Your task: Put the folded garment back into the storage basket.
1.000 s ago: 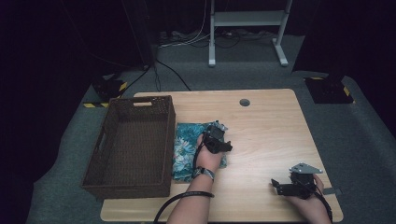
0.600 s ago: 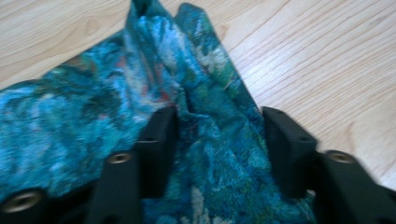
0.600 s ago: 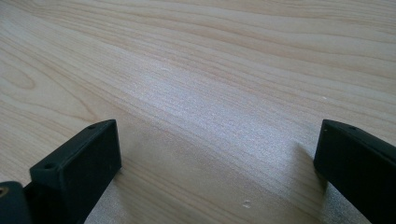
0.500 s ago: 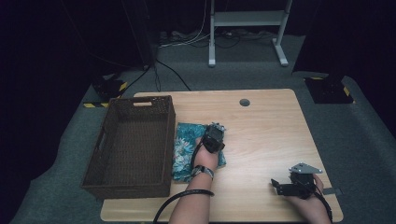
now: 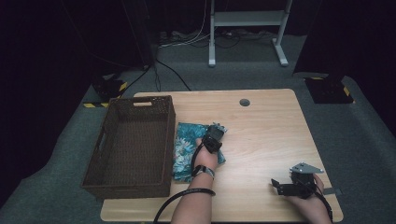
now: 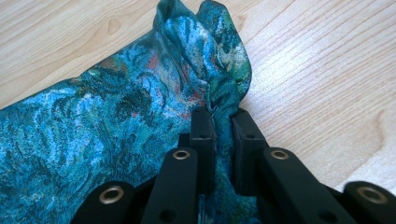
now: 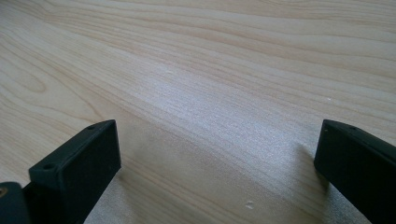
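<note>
The fingers (image 6: 201,135) of the left gripper (image 6: 223,122) have just been closing and now pinch a raised fold of the blue flowered cloth (image 6: 107,126) between them; in the left gripper view the fabric bunches up into a ridge just beyond the tips, at the top centre of the frame. The right gripper (image 7: 217,154) stands wide with nothing between its jaws, only bare wood of the table (image 7: 224,70) under it.

In the high view the right gripper (image 5: 292,185) rests at the lower right of the frame, well apart from the cloth. The left gripper (image 5: 215,133) sits just left of centre, on the right-hand far corner of the cloth (image 5: 187,149), so the left hand (image 5: 205,156) is plainly the nearer one and already has its hold. The cloth lies flat on the table (image 5: 266,135), its long axis running from the near edge toward the far edge, with most of it stretching down and to the left of the pinched corner.

Just beside the cloth, to its left, stands the brown woven basket (image 5: 100,158), its right wall close along the cloth's left edge. As I judge it, any move of the cloth into the basket goes leftward from the grip, over that right wall, and the loose near end would trail behind.

Farther off, near the table's far edge, is a small round hole (image 5: 244,102) in the wood.
</note>
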The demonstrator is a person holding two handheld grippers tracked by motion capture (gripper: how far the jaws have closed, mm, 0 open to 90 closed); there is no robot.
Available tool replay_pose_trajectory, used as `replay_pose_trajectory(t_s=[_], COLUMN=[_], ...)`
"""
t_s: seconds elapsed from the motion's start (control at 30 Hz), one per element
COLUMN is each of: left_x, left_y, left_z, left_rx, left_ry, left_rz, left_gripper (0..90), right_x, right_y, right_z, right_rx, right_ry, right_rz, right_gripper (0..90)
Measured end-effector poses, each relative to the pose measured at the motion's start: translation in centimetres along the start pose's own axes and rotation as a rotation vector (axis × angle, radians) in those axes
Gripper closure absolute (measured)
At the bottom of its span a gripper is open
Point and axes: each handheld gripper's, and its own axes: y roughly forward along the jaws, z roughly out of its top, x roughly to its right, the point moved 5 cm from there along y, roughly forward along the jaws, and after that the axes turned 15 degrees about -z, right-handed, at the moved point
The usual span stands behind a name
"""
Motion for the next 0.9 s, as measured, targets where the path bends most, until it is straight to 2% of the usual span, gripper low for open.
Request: replay_pose_trajectory(t_s=[0.1,0.23,0.47,0.53,0.63,0.9], left_x=[-0.2,0.0,-0.2,-0.3,-0.2,-0.6], left_y=[-0.4,-1.4,-4.0,-4.9,-6.2,-9.8], left_z=[-0.1,0.0,0.6,0.6,0.9,1.5], left_rx=[0.016,0.05,0.125,0.151,0.19,0.292], left_ry=[-0.026,-0.023,-0.036,-0.046,-0.04,-0.047], left_rz=[-0.015,-0.028,-0.058,-0.067,-0.076,-0.097], left_gripper=[81.3,81.9,82.0,82.1,82.1,82.1], right_x=[0.1,0.0,-0.1,-0.3,-0.5,-0.8], right_y=[0.0,0.0,0.0,0.0,0.0,0.0], right_z=[0.0,0.0,0.0,0.0,0.0,0.0], right_rx=[0.003,0.001,0.0,-0.005,-0.008,-0.002], right_ry=[0.01,0.007,-0.011,-0.03,-0.048,-0.073], right_rz=[0.012,0.006,-0.004,-0.008,-0.019,-0.002], right_gripper=[0.5,0.5,0.5,0.4,0.3,0.1])
